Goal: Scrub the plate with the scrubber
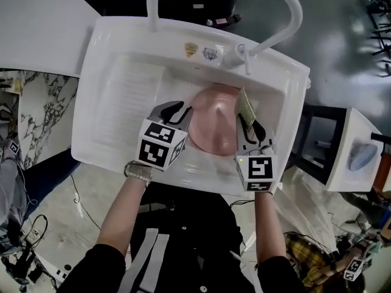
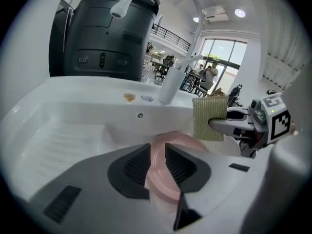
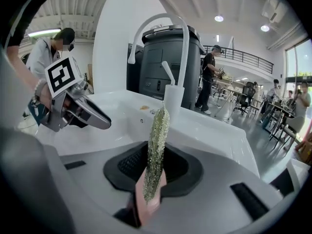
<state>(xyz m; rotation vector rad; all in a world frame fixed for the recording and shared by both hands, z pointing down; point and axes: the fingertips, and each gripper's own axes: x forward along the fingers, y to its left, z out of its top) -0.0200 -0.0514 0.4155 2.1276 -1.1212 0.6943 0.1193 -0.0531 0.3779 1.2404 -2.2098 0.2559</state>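
A pink plate (image 1: 214, 122) lies in the basin of the white sink (image 1: 91, 108). My left gripper (image 1: 182, 110) is at the plate's left rim. In the left gripper view the rim of the plate (image 2: 185, 141) passes between the jaws of the left gripper (image 2: 158, 162), which stand apart around it, open. My right gripper (image 1: 249, 126) is shut on a yellow-green scrubber (image 1: 246, 105), held upright over the plate's right edge. The right gripper view shows the scrubber (image 3: 157, 145) edge-on between the jaws, with the plate (image 3: 146, 199) below it. The scrubber (image 2: 208, 118) also shows flat-on in the left gripper view.
A white curved faucet (image 1: 287, 5) arches over the back of the sink. A ribbed drainboard (image 1: 131, 96) fills the sink's left half. A tall dark bin (image 2: 105, 38) stands behind the sink. A marbled counter (image 1: 43, 102) lies to the left, a white cabinet (image 1: 351, 157) to the right.
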